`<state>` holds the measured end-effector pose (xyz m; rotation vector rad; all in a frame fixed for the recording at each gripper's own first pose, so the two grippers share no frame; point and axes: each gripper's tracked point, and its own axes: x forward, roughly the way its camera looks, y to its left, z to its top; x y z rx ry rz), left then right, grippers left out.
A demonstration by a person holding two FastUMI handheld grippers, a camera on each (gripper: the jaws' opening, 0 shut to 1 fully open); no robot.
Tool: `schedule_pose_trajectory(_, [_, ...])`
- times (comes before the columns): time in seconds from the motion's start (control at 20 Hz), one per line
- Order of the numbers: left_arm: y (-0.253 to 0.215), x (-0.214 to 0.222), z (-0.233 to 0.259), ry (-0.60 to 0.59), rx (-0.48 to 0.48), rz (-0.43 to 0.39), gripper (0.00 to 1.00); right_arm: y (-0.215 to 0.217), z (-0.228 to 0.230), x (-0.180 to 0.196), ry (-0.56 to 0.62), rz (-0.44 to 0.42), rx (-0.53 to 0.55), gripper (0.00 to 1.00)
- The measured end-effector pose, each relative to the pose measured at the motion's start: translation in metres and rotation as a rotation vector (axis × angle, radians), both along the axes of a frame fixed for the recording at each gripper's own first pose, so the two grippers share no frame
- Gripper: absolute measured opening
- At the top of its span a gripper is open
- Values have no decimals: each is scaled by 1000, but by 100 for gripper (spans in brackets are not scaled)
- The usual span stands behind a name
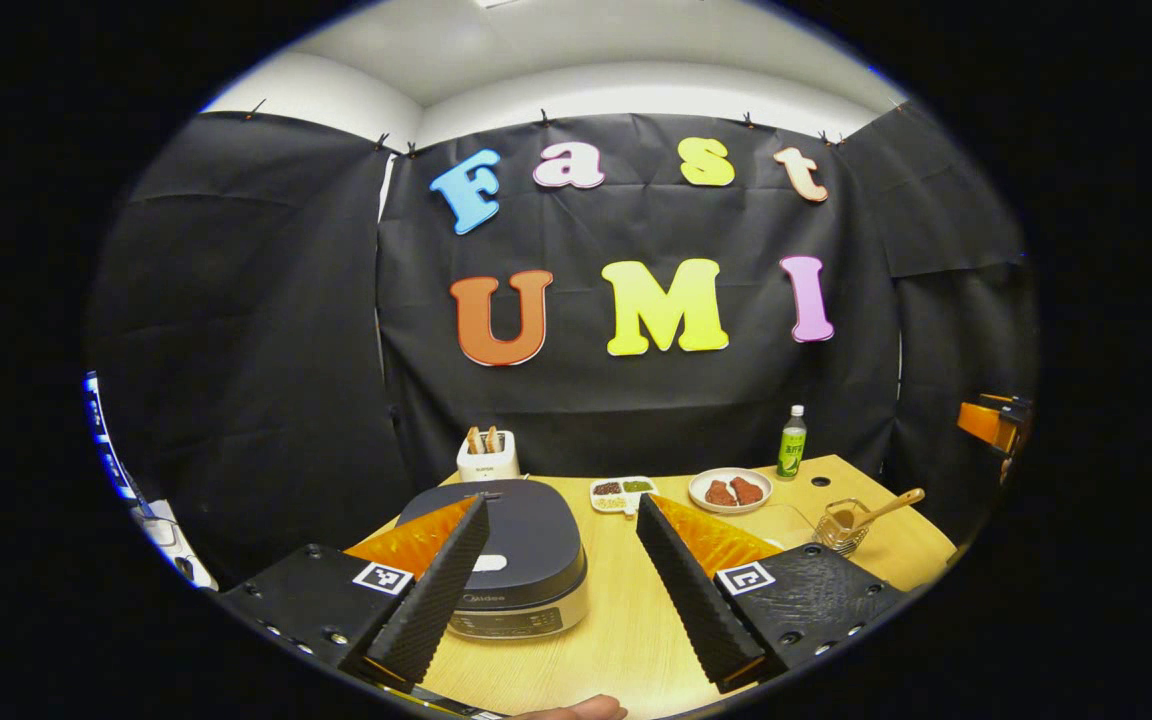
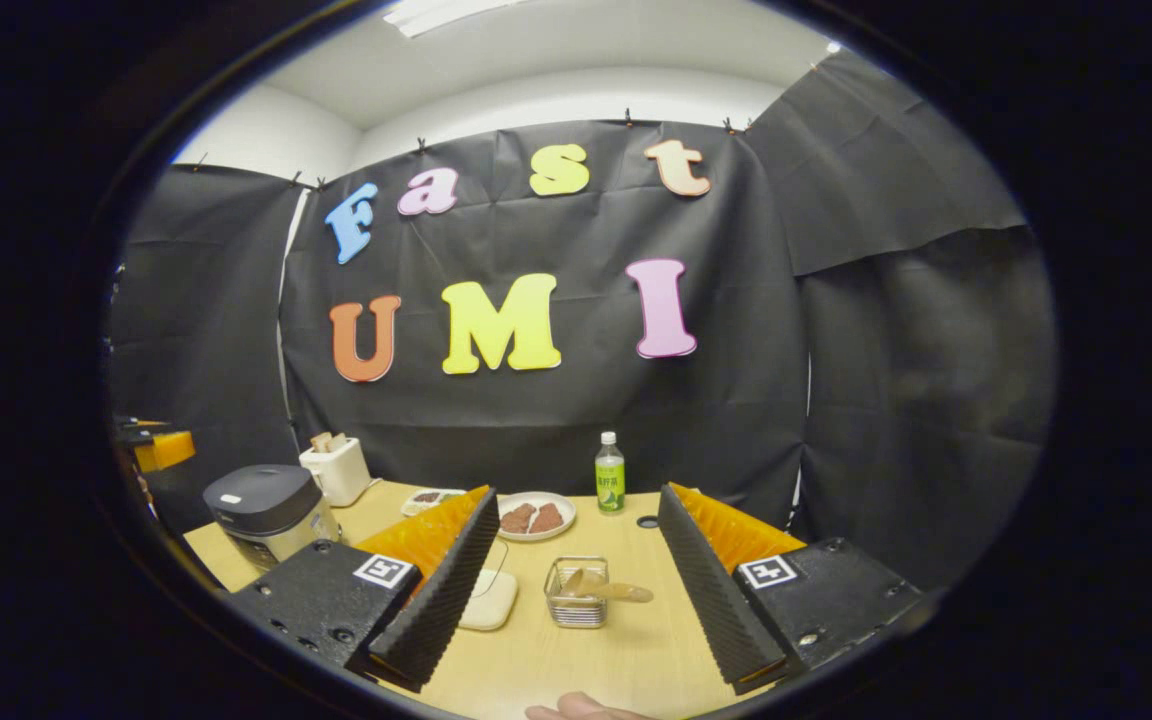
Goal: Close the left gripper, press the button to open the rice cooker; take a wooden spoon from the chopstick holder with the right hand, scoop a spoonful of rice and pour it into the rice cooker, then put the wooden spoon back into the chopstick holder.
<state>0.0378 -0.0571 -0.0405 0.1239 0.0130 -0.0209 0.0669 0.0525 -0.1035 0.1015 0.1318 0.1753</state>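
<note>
The rice cooker (image 1: 521,560) with a dark lid, shut, stands on the wooden table just ahead of my left gripper (image 1: 561,505), which is open and hovers above it; the lid's pale button (image 1: 489,563) lies beside the left finger. The wire chopstick holder (image 1: 841,525) holds the wooden spoon (image 1: 886,508) at the right. In the right gripper view the holder (image 2: 577,592) with the spoon (image 2: 611,590) sits low between the fingers of my open right gripper (image 2: 576,495), apart from them. The cooker (image 2: 266,510) stands far left.
At the back stand a white toaster (image 1: 488,455), a divided tray (image 1: 622,492), a plate of reddish pieces (image 1: 731,490) and a green bottle (image 1: 792,443). A flat white dish (image 2: 489,598) lies left of the holder. The table (image 2: 636,650) ends near the cloth walls.
</note>
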Motion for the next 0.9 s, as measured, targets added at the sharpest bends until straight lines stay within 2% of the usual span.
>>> schedule_pose_trajectory(0.2, [-15, -9, 8, -39, 8, -24, 95, 0, -14, -3, 24, 1, -5, 100])
schedule_pose_trajectory(0.35, [-27, -17, 5, -41, -2, -43, 96, 1, 2, -11, -31, 15, 30, 100])
schedule_pose_trajectory(0.5, [-41, -19, 3, -40, -10, -84, 96, -4, -2, -16, -29, 11, -2, 100])
schedule_pose_trajectory(0.9, [-33, -20, 3, -57, -12, -55, 96, 3, -1, -17, -31, 29, -43, 100])
